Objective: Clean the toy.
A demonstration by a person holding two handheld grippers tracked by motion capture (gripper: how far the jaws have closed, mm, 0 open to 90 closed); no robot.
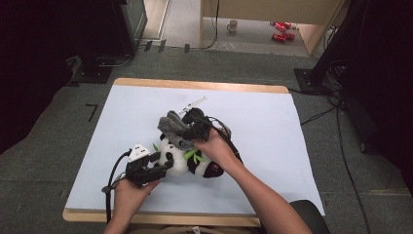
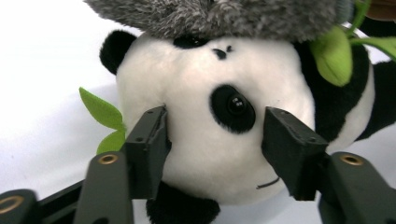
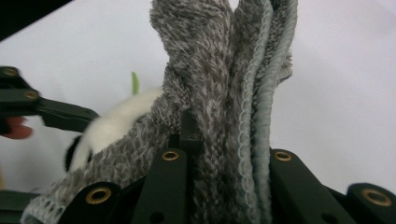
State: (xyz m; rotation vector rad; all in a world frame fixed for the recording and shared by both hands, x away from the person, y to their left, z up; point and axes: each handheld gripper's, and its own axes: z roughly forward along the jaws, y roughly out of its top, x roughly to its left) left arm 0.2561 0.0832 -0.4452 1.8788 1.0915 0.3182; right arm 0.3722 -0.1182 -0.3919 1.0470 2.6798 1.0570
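High view is showing the panda plush (image 1: 187, 161) lying on the counter (image 1: 272, 131), its long axis running left to right. The left gripper (image 1: 163, 165) is flanking the head, jaws spread and not pressing. The right gripper (image 1: 187, 132) is clenching the grey towel (image 1: 173, 126) just above the panda, draping it over the head.
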